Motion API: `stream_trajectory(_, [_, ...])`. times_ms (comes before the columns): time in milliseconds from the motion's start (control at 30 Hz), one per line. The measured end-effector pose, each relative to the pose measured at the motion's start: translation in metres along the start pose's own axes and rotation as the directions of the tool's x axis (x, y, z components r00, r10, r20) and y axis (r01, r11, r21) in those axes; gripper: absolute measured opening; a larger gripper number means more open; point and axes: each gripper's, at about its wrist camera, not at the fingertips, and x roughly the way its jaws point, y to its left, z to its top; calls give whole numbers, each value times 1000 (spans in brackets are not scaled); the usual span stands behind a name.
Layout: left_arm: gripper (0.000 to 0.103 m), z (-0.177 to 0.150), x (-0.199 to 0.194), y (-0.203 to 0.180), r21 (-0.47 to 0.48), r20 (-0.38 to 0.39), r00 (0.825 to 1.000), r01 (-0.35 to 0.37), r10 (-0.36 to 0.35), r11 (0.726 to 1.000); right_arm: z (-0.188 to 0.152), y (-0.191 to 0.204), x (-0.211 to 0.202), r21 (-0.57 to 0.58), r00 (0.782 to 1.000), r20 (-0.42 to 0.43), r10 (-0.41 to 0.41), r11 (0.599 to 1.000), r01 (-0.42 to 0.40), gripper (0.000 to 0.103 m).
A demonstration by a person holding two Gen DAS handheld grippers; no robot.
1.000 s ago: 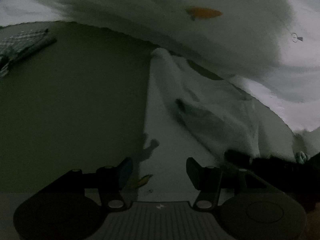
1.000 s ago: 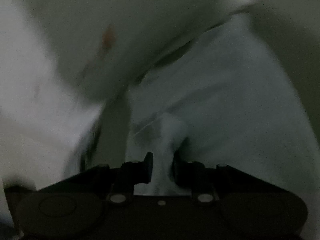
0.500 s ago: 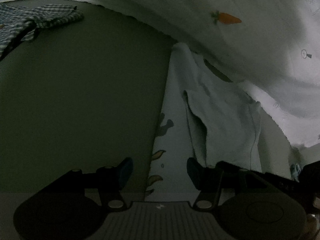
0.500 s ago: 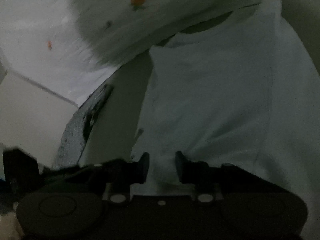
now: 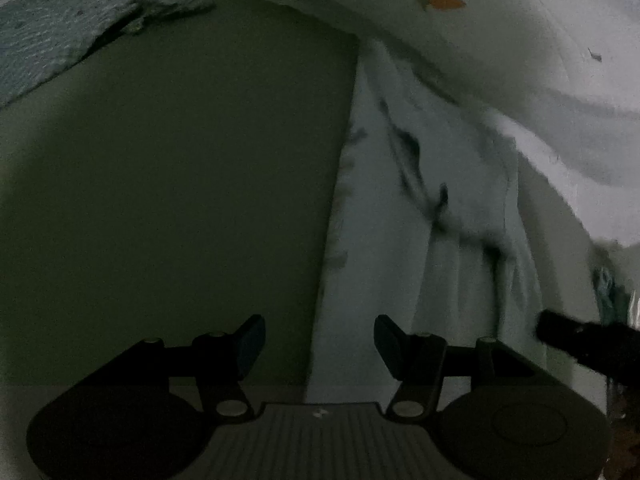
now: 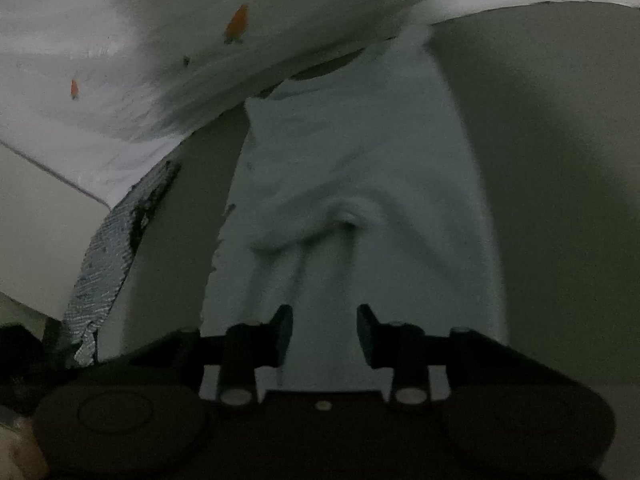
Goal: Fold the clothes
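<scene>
A pale blue-white garment [image 5: 384, 248] lies folded lengthwise as a long strip on the dark olive surface [image 5: 180, 184]. It also shows in the right wrist view [image 6: 360, 168], with a puckered crease across its middle. My left gripper [image 5: 319, 340] is open and empty over the garment's left edge. My right gripper [image 6: 324, 332] is open and empty above the garment's near end. The right gripper's dark body shows at the right edge of the left wrist view [image 5: 576, 340].
A white sheet with orange carrot prints [image 5: 480, 20] covers the far side, seen in the right wrist view too [image 6: 160, 60]. A checked blue-white cloth [image 5: 52, 52] lies at the far left, and shows at the left in the right wrist view [image 6: 104, 264].
My right gripper, shut on the garment a second ago, has opened and let it go. The garment now lies flatter. Both cameras have drawn back a little.
</scene>
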Motion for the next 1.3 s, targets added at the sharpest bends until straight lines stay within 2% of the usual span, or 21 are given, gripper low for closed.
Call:
stream_trajectory(67, [62, -21, -10, 1, 1, 11, 1000, 8, -8, 1000, -19, -15, -22, 50, 1000, 24, -11, 999, 9, 43])
stream_trajectory(300, [62, -82, -44, 10, -35, 18, 998, 65, -64, 997, -89, -65, -68, 149, 996, 30, -86, 986, 80, 45])
stream_trajectory(467, [61, -114, -62, 16, -62, 9, 993, 120, -119, 991, -134, -89, -81, 259, 1000, 25, -11, 966, 4, 44])
stream_trajectory(633, [58, -139, -72, 24, -95, -22, 981, 190, -192, 977, -159, -99, -88, 322, 996, 18, 82, 943, -84, 44])
stream_trajectory(700, [50, -147, -75, 26, -103, -35, 976, 209, -214, 972, -171, -105, -89, 351, 990, 7, 142, 926, -136, 43])
stream_trajectory(800, [22, -158, -78, 30, -101, -81, 970, 220, -228, 970, -191, -113, -91, 397, 967, -17, 253, 890, -226, 42])
stream_trajectory(867, [18, -165, -82, 38, -117, -86, 968, 225, -236, 967, -204, -118, -93, 425, 957, -11, 289, 868, -257, 40])
stream_trajectory(967, [17, -169, -84, 48, -161, -101, 956, 258, -276, 953, -220, -124, -98, 464, 949, 3, 316, 840, -281, 32])
stream_trajectory(1067, [19, -172, -81, 46, -130, -141, 958, 232, -249, 964, -223, -120, -103, 449, 957, -5, 289, 856, -256, 28])
stream_trajectory(1233, [17, -173, -80, 52, -166, -121, 955, 251, -272, 954, -218, -100, -108, 349, 978, -38, 205, 920, -179, 27])
stream_trajectory(1267, [15, -173, -80, 53, -175, -117, 954, 254, -277, 951, -217, -98, -109, 339, 979, -41, 202, 924, -176, 22])
stream_trajectory(1300, [9, -174, -80, 54, -184, -113, 953, 259, -282, 948, -216, -98, -110, 342, 977, -38, 211, 921, -185, 7])
